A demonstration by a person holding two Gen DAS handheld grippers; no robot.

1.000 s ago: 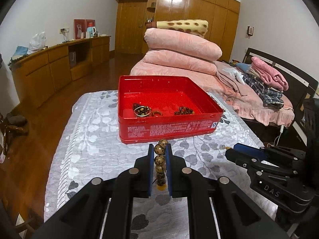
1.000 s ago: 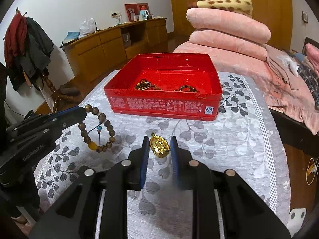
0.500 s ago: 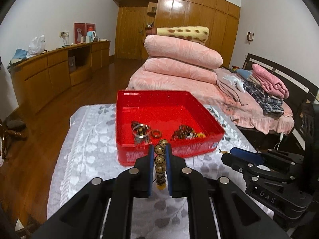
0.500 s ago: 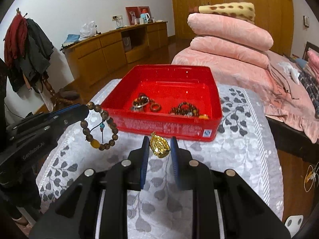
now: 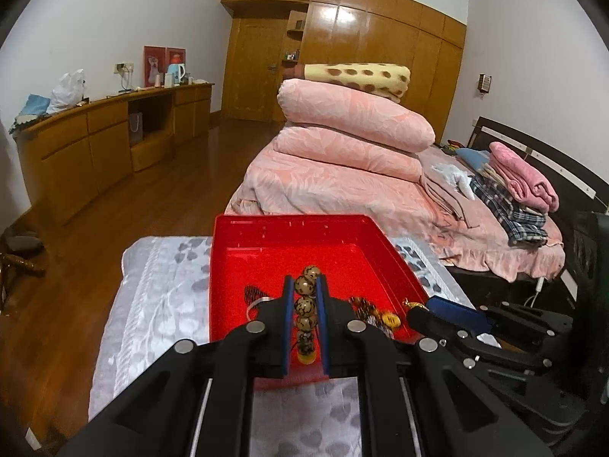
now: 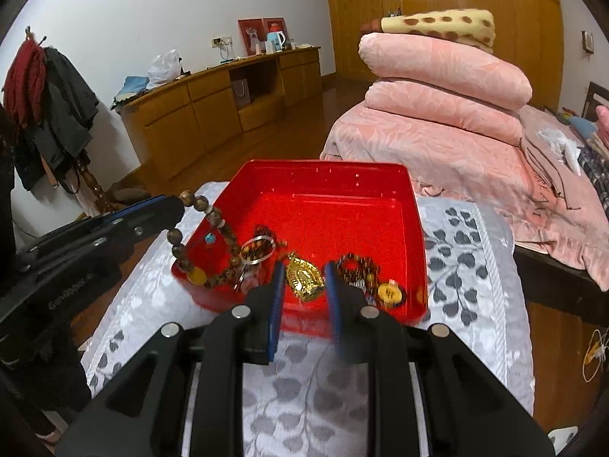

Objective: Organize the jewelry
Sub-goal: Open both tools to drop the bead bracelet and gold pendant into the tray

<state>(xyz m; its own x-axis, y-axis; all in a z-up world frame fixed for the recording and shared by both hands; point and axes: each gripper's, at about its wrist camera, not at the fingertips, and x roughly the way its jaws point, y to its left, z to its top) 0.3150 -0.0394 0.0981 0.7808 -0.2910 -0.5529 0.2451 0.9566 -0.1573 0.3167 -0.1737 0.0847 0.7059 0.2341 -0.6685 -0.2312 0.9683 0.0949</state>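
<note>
Right wrist view: right gripper (image 6: pixel 303 280) pinches pendant (image 6: pixel 303 278) over red box (image 6: pixel 413 205) at frame ctr, left gripper (image 5: pixel 305 318) clamps bracelet (image 5: pixel 305 310) over same box; next, prob. release both inside.

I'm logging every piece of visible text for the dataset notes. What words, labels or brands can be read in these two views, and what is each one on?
"GenRobot.ai": pale lettering on the body of the left claw, seen in the right view; blurred, so only roughly legible.
Gold disc in the red box: carries a mark, too small to read.
Gold pendant in the right claw: embossed relief, no readable letters.
Red pictures on the cabinet: nothing readable.
</note>
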